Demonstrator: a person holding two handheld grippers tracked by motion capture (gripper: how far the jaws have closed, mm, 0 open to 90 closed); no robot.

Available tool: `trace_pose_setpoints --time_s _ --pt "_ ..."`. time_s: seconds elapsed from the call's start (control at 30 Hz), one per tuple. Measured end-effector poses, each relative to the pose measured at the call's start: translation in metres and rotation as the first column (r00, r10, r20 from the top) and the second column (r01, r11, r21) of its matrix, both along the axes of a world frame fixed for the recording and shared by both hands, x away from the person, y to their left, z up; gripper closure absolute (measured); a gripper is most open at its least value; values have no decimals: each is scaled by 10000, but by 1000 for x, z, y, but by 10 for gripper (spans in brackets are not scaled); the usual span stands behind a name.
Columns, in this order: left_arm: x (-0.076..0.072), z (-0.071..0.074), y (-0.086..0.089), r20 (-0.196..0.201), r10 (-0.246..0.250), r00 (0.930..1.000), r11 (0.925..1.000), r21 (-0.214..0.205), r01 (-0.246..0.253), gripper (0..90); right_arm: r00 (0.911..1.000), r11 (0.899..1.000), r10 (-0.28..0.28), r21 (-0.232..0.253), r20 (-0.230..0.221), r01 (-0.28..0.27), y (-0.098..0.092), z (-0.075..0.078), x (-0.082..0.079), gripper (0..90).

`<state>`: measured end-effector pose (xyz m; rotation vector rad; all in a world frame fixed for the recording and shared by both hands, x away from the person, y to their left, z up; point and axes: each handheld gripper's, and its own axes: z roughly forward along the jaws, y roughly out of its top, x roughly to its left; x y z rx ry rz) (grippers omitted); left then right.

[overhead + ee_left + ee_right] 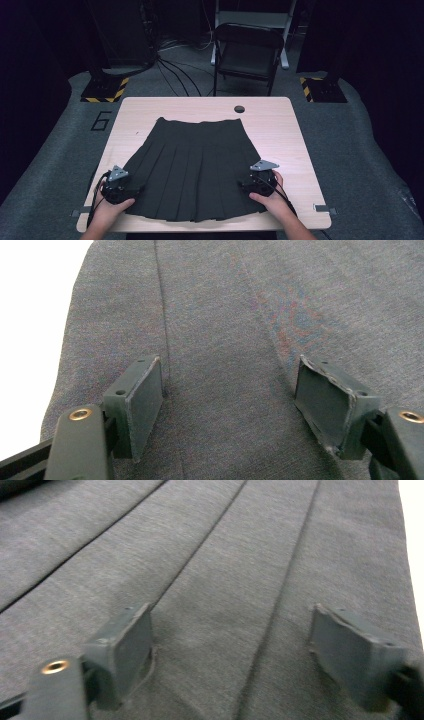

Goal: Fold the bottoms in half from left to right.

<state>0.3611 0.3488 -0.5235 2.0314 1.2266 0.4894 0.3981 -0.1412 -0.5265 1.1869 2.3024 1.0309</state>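
Note:
A dark pleated skirt lies flat on the light wooden table, waistband at the far side, hem toward the person. My left gripper rests over the skirt's near left corner, held by a hand. Its jaws stand wide apart in the left gripper view, above the grey cloth, gripper with nothing pinched. My right gripper sits over the near right part of the hem. Its pads also stand apart over the pleats, gripper gripping nothing.
A round cable hole is in the table's far edge. Behind the table stand a folding chair, floor cables and two stand bases with yellow-black tape. Bare tabletop flanks the skirt on both sides.

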Motion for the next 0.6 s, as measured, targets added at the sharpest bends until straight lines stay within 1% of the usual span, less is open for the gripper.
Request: trace_pose_setpoints --time_s 0.07,0.1,0.13,0.17,0.2,0.23,0.3,0.33,0.37,0.4,0.43,0.47,0.5,0.57,0.6 --pt "0 0 0 30 14 10000 10000 12 -14 276 10000 10000 8 -11 6 -8 0 0 0 151" --pt "0 0 -1 8 10 10000 10000 59 -10 276 10000 10000 46 -28 77 -46 0 0 0 151" --pt "1 -1 -2 131 82 9999 10000 23 -82 270 10000 10000 20 2 90 -20 0 0 0 151" --pt "2 -1 -1 15 69 10000 10000 -15 -69 262 9999 10000 40 -11 100 -40 0 0 0 151" --pt "2 -1 -1 52 151 9999 9998 -103 -150 261 9999 10000 36 -12 97 -36 0 0 0 151" --pt "2 0 -1 -37 157 9999 9997 -187 -158 261 9999 10000 37 -10 96 -37 0 0 0 151" --pt "2 -1 1 27 221 9998 9990 -379 -220 261 10000 10000 3 9 50 -3 0 0 0 150" --pt "2 0 2 -100 182 9998 9988 -452 -187 261 10000 10000 8 -11 13 -8 0 0 0 150" --pt "2 0 2 -100 182 9998 9988 -452 -187 261 10000 10000 29 -40 -13 -29 0 0 0 150" --pt "2 -1 3 -122 208 9997 9982 -556 -214 261 10000 10000 26 -34 -1 -26 0 0 0 150" --pt "2 0 3 -164 202 9997 9985 -503 -210 263 10000 10000 31 -36 28 -31 0 0 0 150" --pt "2 0 1 -84 212 9997 9989 -408 -215 264 10000 10000 -4 1 40 4 0 0 0 151" --pt "2 -1 0 -1 191 9998 9995 -242 -191 264 9999 10000 38 -16 104 -38 0 0 0 151" --pt "1 0 -4 -13 35 10000 9997 241 -35 264 9999 10000 27 -17 99 -27 0 0 0 151" --pt "1 1 -4 -68 -23 10000 9994 344 26 264 9999 10000 35 -19 97 -34 0 0 0 151"
